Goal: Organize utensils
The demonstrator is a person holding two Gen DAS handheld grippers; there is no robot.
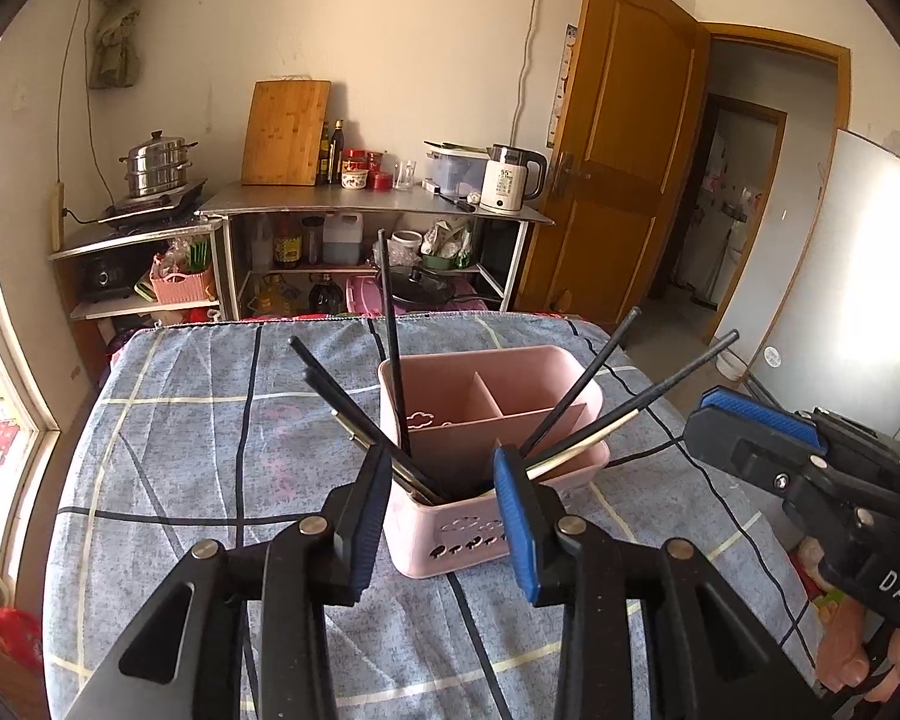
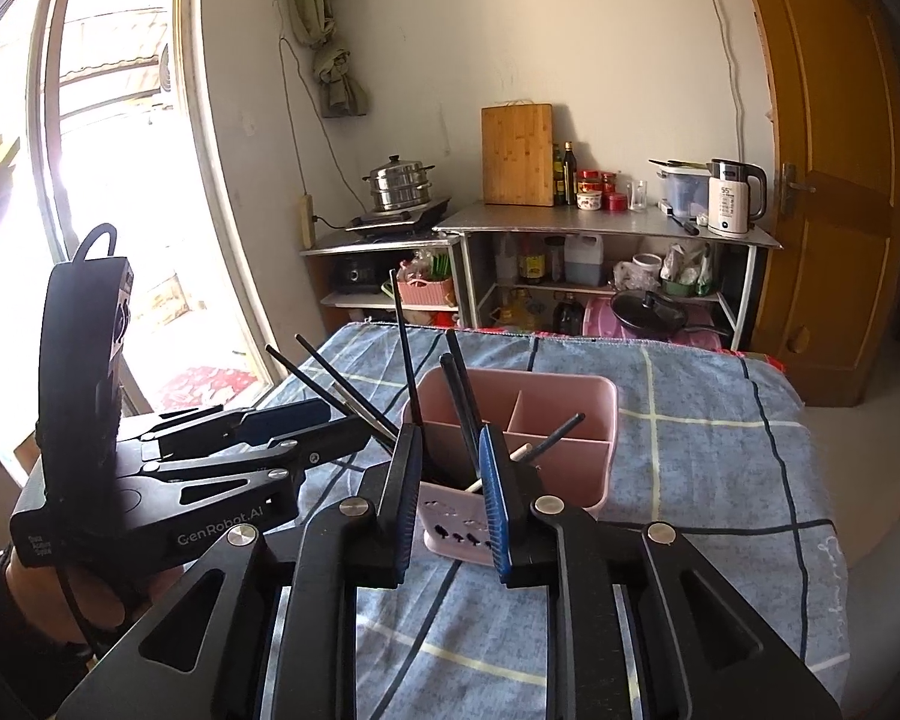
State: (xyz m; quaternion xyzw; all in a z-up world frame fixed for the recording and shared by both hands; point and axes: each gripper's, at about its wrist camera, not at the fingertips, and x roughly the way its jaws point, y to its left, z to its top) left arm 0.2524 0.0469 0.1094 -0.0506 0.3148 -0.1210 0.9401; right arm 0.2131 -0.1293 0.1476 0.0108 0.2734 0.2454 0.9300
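Several chopsticks fan upward from pink caddy; both tongs released, empty.

Left gripper: jaws parted, empty, levelled forward and slightly down. Right gripper: jaws parted, empty, same attitude, just right of the left one. Left hand: dark-sleeved, wrapped round its handle, near left.

"GenRobot.AI" printed white on black body of left gripper, seen from right wrist view. "DAS" in white on black body of right gripper, rest of word cut off. "55" on display of white kettle, right of cutting board; kettle's smaller print unreadable.
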